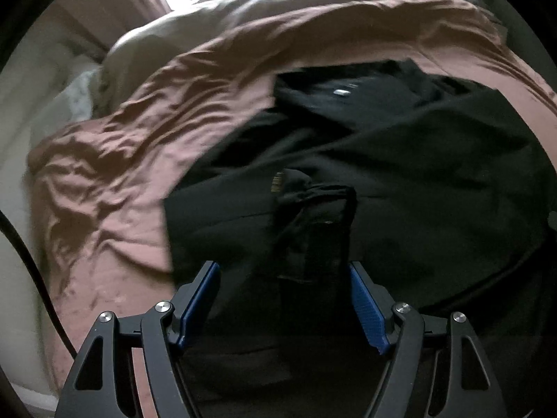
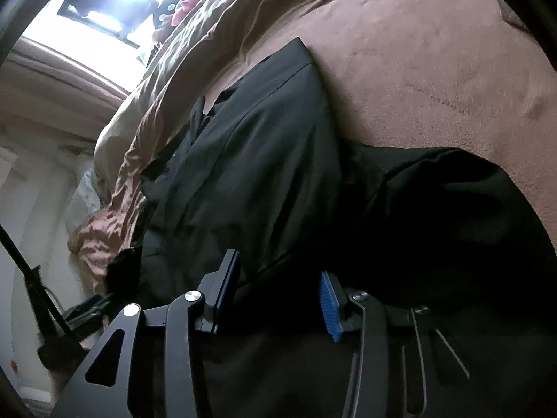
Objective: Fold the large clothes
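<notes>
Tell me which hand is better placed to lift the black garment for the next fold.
Probably the right. The right tool has black garment fabric bunched between its narrowed pads. The left tool stands wide open above the cloth, gripping nothing.

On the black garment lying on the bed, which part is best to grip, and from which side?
Probably the raised, bunched fold of the black garment, taken from above. It stands up from the flat cloth just ahead of the open left gripper, so the pads can close on its two sides.
</notes>
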